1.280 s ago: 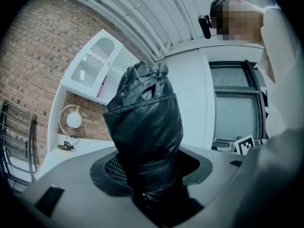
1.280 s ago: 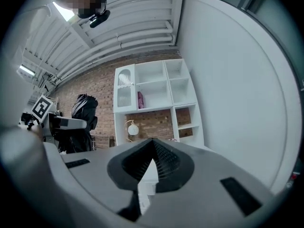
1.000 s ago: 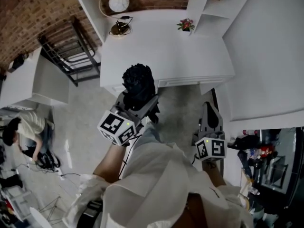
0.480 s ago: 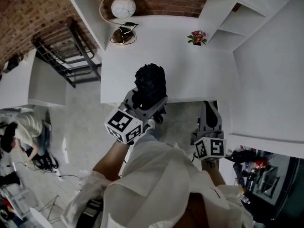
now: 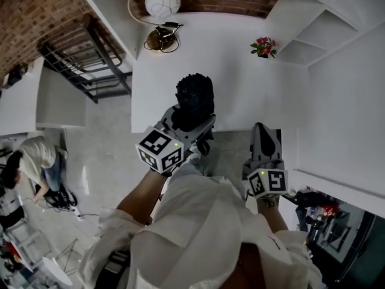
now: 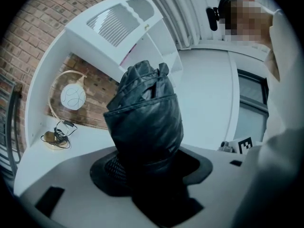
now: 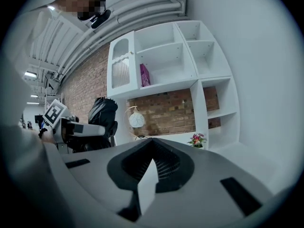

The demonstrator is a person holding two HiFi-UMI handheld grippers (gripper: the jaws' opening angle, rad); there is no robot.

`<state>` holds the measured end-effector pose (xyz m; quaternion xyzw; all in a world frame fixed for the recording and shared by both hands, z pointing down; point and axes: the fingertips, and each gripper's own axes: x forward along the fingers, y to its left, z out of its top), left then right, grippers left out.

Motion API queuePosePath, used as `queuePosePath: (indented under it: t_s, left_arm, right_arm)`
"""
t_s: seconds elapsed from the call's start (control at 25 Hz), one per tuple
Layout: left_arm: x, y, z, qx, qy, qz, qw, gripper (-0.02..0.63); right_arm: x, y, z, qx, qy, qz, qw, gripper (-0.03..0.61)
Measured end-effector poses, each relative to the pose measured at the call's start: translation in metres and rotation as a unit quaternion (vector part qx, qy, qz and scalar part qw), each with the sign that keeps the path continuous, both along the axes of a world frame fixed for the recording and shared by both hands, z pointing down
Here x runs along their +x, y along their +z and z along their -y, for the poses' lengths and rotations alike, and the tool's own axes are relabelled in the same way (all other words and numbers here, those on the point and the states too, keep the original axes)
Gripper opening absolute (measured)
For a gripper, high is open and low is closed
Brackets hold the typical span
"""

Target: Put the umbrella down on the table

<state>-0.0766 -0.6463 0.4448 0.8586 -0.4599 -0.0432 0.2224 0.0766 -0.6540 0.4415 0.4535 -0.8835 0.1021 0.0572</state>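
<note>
L gripper [image 5: 190,123] is clamping folded blk umbrella [image 5: 194,99], holding it over white table [image 5: 240,77] edge; R gripper [image 5: 265,138] is hanging nearby, jaws together, empty.

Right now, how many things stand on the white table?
2. A lamp at the far left corner and a flower pot at the far right. The umbrella, held over the near edge, may hide something small.
</note>
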Motion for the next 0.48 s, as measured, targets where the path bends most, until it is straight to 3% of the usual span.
queuePosePath:
  t_s: [0.48]
  left_arm:
    - [-0.013,0.025,0.036,-0.043,-0.035,-0.022,0.9982,0.27]
  right_arm:
    - [-0.032,0.021,0.035,-0.013,-0.054,-0.014,0.998,0.018]
